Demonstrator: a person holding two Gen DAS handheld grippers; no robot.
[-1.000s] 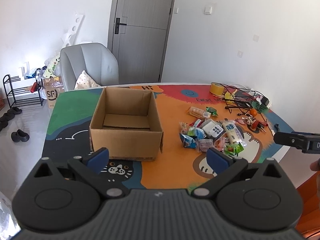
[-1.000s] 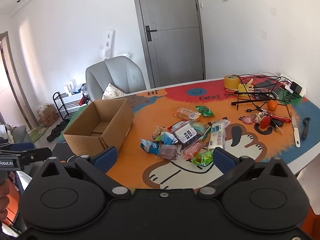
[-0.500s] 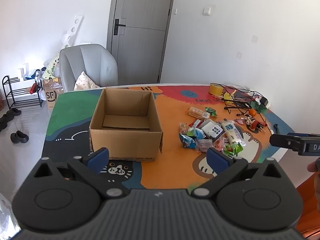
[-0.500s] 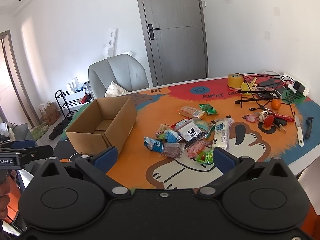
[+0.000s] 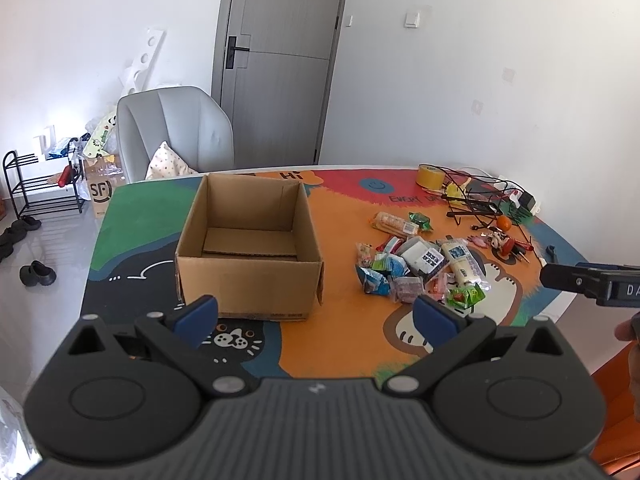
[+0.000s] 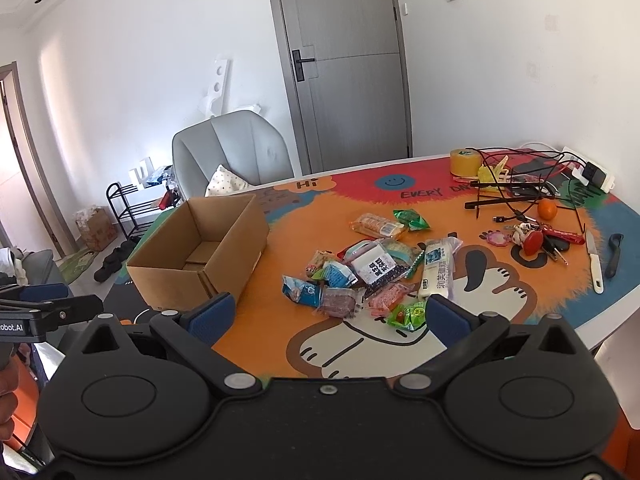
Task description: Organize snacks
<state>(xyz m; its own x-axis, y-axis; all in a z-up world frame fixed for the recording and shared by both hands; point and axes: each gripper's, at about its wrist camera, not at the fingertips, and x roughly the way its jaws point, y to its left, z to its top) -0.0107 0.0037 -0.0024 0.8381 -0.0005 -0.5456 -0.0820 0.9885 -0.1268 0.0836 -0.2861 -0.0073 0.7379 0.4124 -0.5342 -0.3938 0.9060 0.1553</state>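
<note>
both our tools wide, holding nothing: left tool (image 5: 316, 316); right tool (image 6: 328, 316); snack pile (image 6: 372, 272) ahead overlaps; we risk pinching two packets, missing box (image 5: 248, 240)

The cardboard box (image 5: 248, 256) hides its own near floor; small snack packet (image 6: 332, 300) labels stay unreadable.

Your left gripper (image 5: 316, 316) has a matte black body with a ribbed grey top plate, two round black discs on either side, silver pivot screws and blue pads (image 5: 198, 315) on the fingers. Your right gripper (image 6: 327, 317) matches it, though its top plate is smooth black with one small centre screw. A black side bar carries white lettering ending "obot.AI", and bare skin of your hand (image 6: 7, 396) shows at the frame edge
</note>
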